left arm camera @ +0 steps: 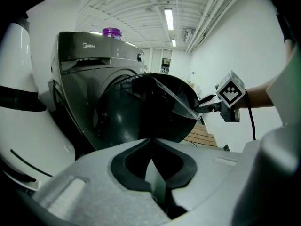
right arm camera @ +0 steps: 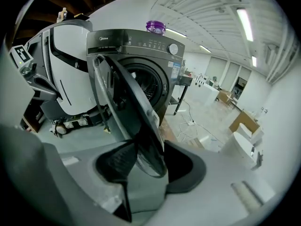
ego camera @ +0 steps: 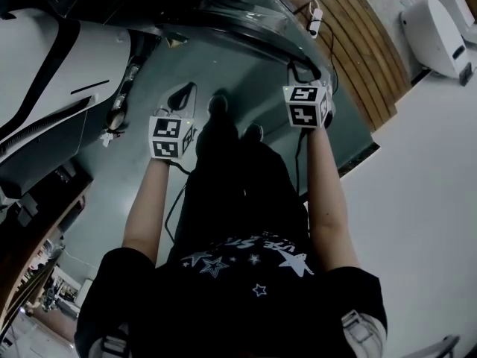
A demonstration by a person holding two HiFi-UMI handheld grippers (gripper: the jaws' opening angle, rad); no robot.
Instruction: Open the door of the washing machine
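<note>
The dark grey washing machine [right arm camera: 141, 48] stands with its round door [right arm camera: 123, 102] swung partly open. My right gripper [right arm camera: 146, 157] is shut on the rim of that door, and the rim runs between its two pads. In the head view the right gripper [ego camera: 304, 73] meets the door's edge [ego camera: 253, 30] at the top. From the left gripper view the door [left arm camera: 150, 109] shows as a dark bowl, with the right gripper [left arm camera: 207, 106] clamped on its right edge. My left gripper [left arm camera: 150, 147] is shut on nothing and hangs short of the door, left of the person's legs [ego camera: 181, 101].
A purple-capped bottle [right arm camera: 155, 27] sits on top of the machine. A large white housing [ego camera: 45, 73] stands to the left. A wooden pallet [ego camera: 365, 43], a cable with a plug block [ego camera: 314, 22] and a white device [ego camera: 436, 28] lie to the right.
</note>
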